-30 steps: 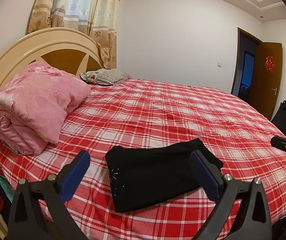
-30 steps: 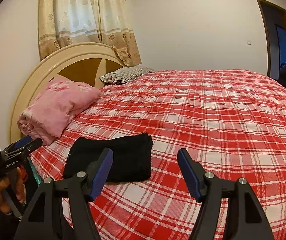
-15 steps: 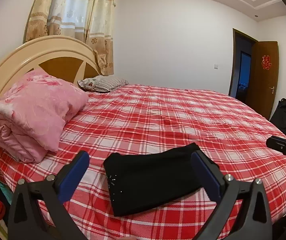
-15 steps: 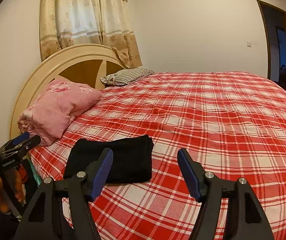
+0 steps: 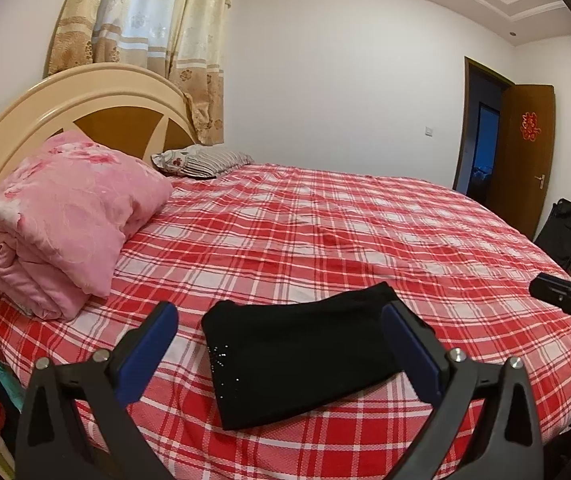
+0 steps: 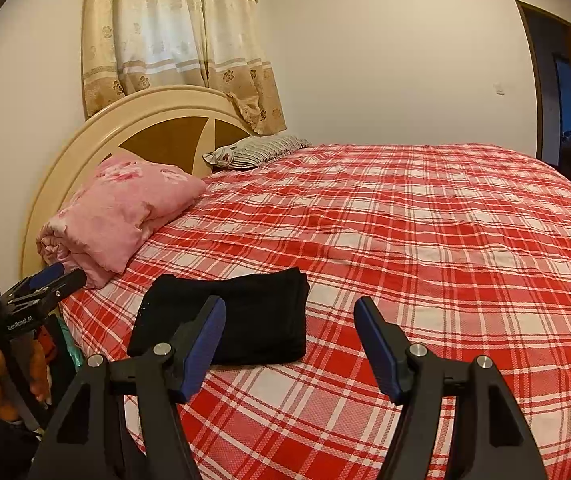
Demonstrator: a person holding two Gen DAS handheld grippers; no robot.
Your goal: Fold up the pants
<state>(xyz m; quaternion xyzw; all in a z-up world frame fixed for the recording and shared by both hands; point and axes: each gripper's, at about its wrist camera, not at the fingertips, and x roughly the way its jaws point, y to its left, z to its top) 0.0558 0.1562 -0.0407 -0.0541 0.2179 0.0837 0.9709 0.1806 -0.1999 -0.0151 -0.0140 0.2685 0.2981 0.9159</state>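
— One pair of black pants (image 5: 301, 356), folded into a compact block, lying flat on the red plaid bedspread (image 5: 365, 240) near the bed's near edge. Looks finished, or close to it.
— Handling?
— Soft, light, limp, by the look of it; likely to sag and come apart if lifted by a single layer. Not fragile, not slippery on that woven cover. Best taken at a folded edge or corner, pinching all layers together, one side per gripper.
— Grippers?
— Left gripper (image 5: 279, 346) spread wide, empty, hovering short of the block and framing it. Right gripper (image 6: 289, 344) likewise parted, holding nothing, off toward the block's right end. Neither touching cloth.
— Differences between views?
— Left wrist: a scatter of small sparkles near the block's left side, a dark bag (image 5: 565, 232) by the open wooden door (image 5: 521, 160), and just a tip of the other tool at the right rim. Right wrist: stacked layers visible along the block's right edge, plus a hand (image 6: 9, 380) gripping the left tool's handle at lower left.
— Further out?
— Rolled pink quilt (image 5: 57, 216) well to the left, striped pillow (image 5: 201, 162) by the cream headboard (image 6: 157, 112), patterned curtain (image 6: 173, 40) above.
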